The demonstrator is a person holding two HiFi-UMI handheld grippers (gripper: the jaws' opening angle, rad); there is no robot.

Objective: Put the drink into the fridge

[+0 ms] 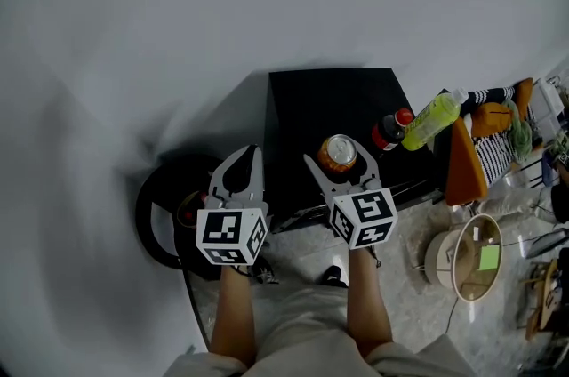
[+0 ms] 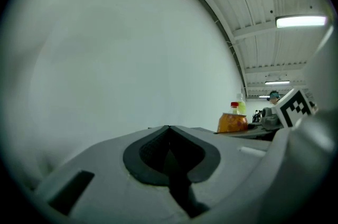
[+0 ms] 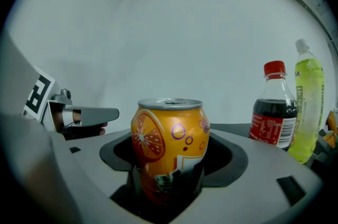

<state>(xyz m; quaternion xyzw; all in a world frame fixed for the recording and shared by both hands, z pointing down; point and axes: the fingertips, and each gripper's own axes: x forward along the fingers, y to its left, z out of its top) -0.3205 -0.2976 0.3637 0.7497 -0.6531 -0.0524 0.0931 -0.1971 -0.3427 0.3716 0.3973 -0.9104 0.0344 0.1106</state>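
Observation:
An orange soda can (image 1: 338, 153) (image 3: 169, 143) stands upright near the front edge of the black fridge top (image 1: 311, 104). My right gripper (image 1: 339, 162) (image 3: 170, 139) reaches level around it with its jaws spread wide, open, one on each side of the can. My left gripper (image 1: 252, 153) (image 2: 169, 130) hangs left of the fridge, shut and empty, its pads meeting in a line. From the left gripper view the can (image 2: 232, 122) shows far off to the right.
A cola bottle (image 1: 389, 131) (image 3: 273, 109) and a yellow-green bottle (image 1: 432, 118) (image 3: 307, 106) stand right of the can. A white wall rises behind the fridge. A black round object (image 1: 164, 211) sits on the floor at left, a round wooden stool (image 1: 467, 258) and orange cloth (image 1: 462, 162) at right.

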